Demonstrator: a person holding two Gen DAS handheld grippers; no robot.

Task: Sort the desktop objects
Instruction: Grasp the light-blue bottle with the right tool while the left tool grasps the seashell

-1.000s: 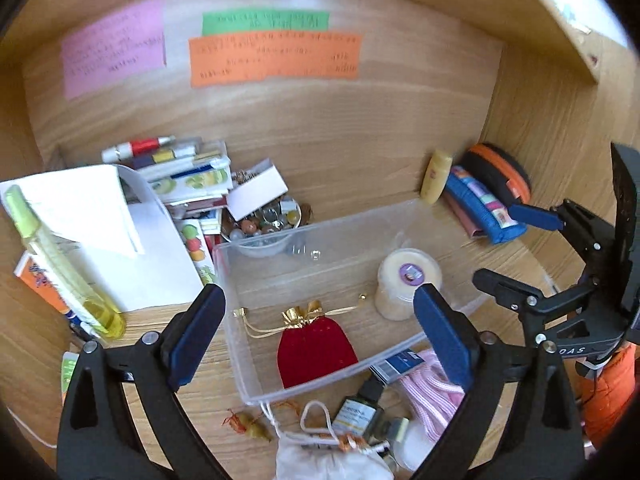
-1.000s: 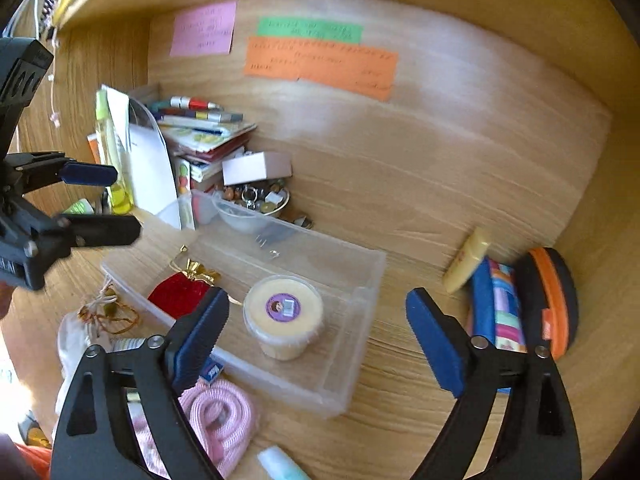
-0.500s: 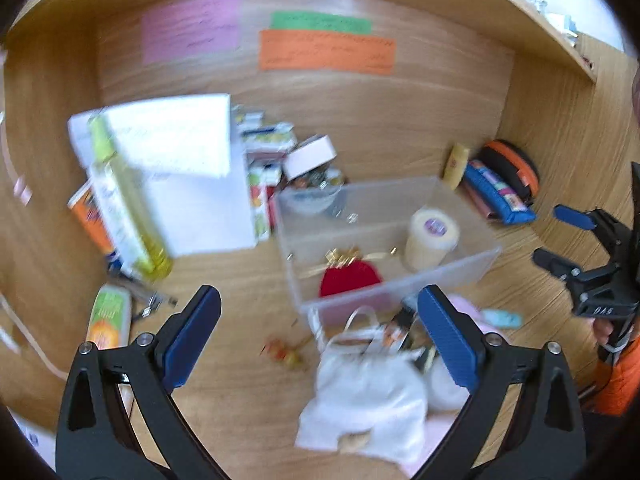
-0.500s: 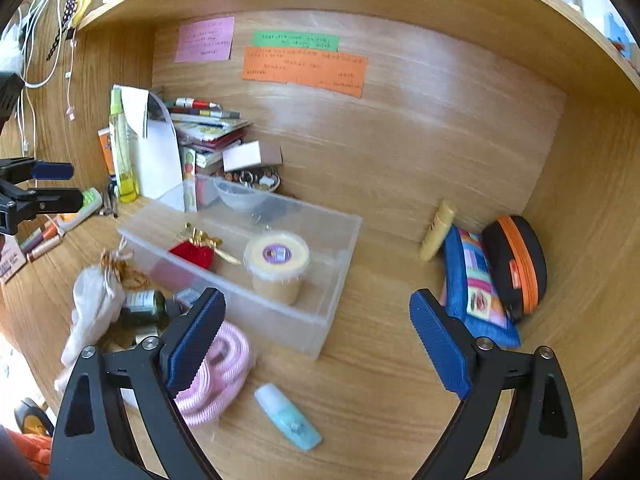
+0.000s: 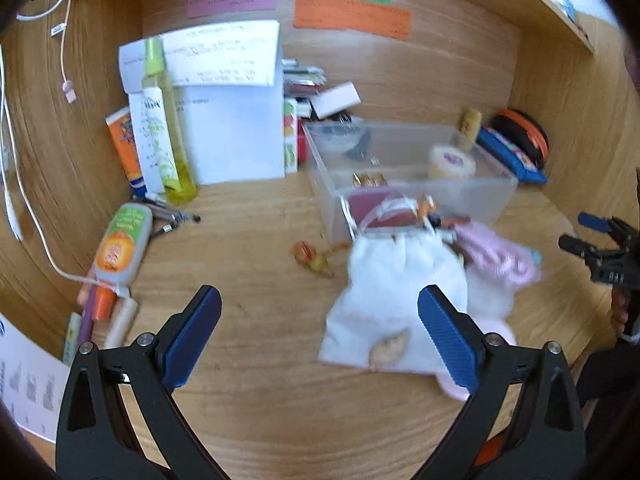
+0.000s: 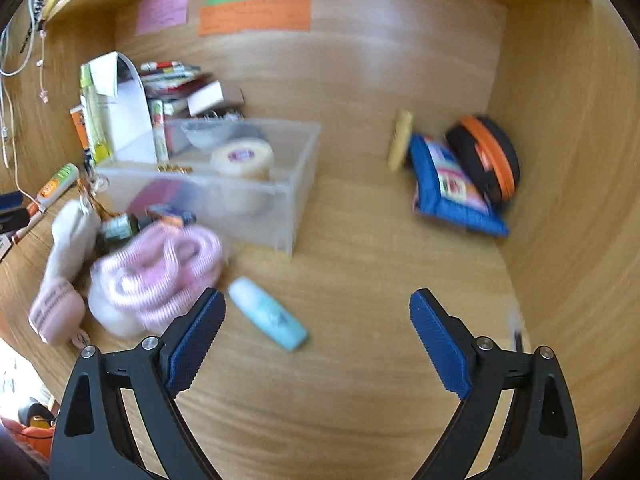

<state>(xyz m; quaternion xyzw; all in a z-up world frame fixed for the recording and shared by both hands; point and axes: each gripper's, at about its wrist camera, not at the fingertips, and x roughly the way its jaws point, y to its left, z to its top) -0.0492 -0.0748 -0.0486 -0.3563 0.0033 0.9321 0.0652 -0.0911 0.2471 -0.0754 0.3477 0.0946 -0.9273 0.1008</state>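
A clear plastic bin stands mid-desk and holds a red pouch and a cream round jar. In front of it lie a white cloth bag, a pink coiled item and a small dark bottle. A light blue tube lies near my right gripper's left finger. My left gripper is open and empty, held back from the white bag. My right gripper is open and empty above bare desk.
Papers and a yellow-green spray bottle stand at the back left, with tubes and pens along the left wall. A blue pouch, an orange-black case and a tan tube sit at the back right. Sticky notes are on the back wall.
Both grippers have pulled back from the bin, so more of the desk front shows. Both stay open and empty.
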